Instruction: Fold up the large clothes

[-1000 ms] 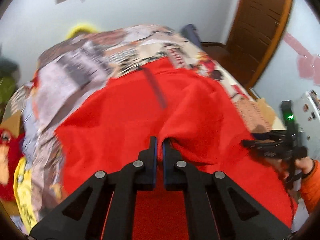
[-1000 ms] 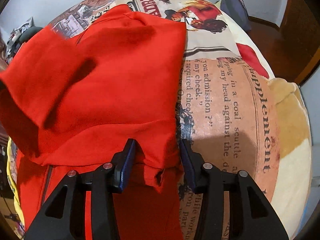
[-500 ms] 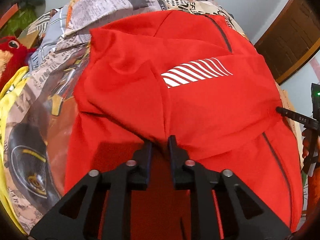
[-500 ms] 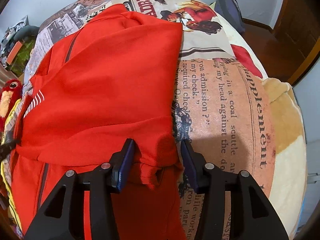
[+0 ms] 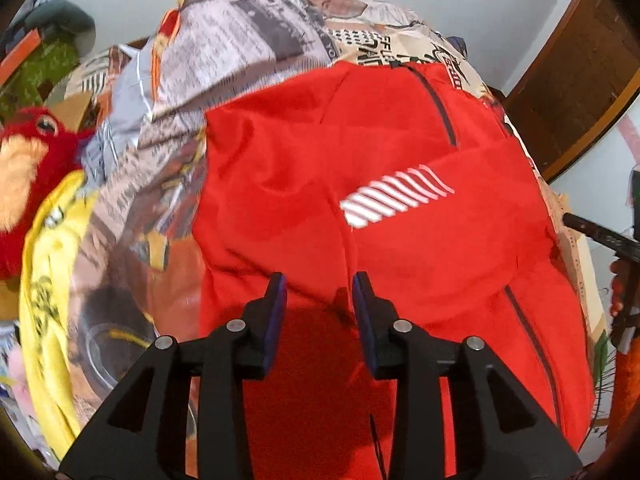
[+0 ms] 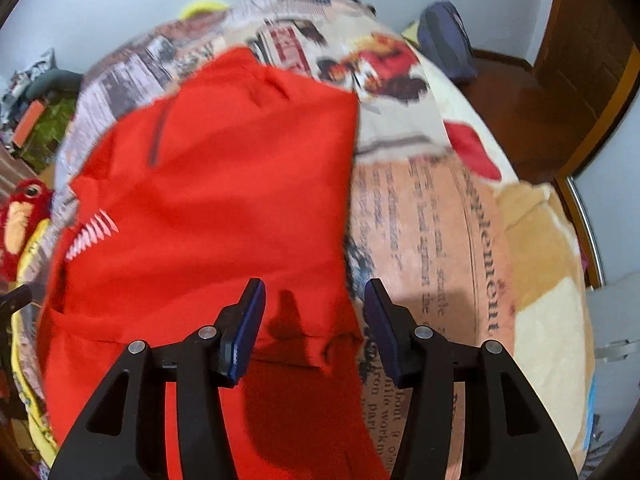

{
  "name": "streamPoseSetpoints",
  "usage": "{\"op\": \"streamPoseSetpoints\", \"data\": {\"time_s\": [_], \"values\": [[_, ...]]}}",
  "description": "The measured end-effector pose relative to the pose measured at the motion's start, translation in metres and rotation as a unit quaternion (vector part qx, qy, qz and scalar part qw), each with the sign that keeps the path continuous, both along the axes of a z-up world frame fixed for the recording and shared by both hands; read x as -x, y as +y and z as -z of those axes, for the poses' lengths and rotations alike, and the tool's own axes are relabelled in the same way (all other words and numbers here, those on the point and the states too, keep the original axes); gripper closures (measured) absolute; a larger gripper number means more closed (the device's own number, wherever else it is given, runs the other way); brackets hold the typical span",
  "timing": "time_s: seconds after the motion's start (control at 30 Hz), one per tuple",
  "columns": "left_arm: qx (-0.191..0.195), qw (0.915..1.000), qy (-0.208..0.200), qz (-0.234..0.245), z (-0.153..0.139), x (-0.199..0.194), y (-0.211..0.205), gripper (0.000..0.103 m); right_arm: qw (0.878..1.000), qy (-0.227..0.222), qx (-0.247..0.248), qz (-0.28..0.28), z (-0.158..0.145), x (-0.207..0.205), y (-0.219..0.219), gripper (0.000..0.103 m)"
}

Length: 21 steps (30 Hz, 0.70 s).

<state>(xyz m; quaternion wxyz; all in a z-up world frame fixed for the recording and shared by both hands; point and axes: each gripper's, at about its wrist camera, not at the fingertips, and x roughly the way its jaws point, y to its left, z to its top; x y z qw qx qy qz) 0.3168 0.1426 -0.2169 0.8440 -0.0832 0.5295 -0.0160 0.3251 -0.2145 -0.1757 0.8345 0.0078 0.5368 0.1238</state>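
folding red jacket (image 5: pixel 360 216) on bed (image 6: pixel 460 240), top half doubled over, nearer bed's left edge. left gripper (image 5: pixel 319 292) and right gripper (image 6: pixel 314 300) both spread wide, holding nothing. fabric looks soft, light, limp, likely slippery; pinch both fold-edge corners.

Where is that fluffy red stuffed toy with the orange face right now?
The fluffy red stuffed toy sits at the far left edge of both wrist views, beside the newspaper-print bedspread, just above a yellow cloth and left of the red jacket.
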Motion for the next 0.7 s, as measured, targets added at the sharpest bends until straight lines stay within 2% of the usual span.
{"op": "streamPoseSetpoints", "data": {"time_s": [0.1,0.17,0.27,0.37,0.43,0.5,0.7], "values": [[0.014,0.9997,0.003,0.017,0.003,-0.021,-0.007,0.070,1.000,-0.019,-0.004,-0.014,-0.012,0.001,0.010,0.053],[0.019,0.9997,0.012,0.013,0.013,-0.039,-0.012,0.070,0.999,-0.023,-0.005,-0.026,-0.012,0.000,0.019,0.053],[0.023,0.9994,0.027,0.004,0.030,-0.058,-0.017,0.070,0.999,-0.015,0.000,-0.041,-0.002,-0.002,0.033,0.053],[0.002,0.9987,0.051,-0.009,0.055,-0.072,-0.018,0.070,0.998,0.006,0.016,-0.055,0.020,-0.006,0.044,0.053],[0.001,0.9984,0.055,-0.013,0.066,-0.075,-0.016,0.079,0.997,0.030,0.034,-0.060,0.041,-0.010,0.049,0.053],[0.004,0.9987,0.048,-0.016,0.067,-0.072,-0.012,0.096,0.997,0.031,0.042,-0.063,0.051,-0.008,0.050,0.052],[-0.005,0.9994,0.000,-0.033,0.038,-0.039,0.009,0.101,0.996,0.015,0.048,-0.076,0.051,-0.002,0.052,0.051]]}}
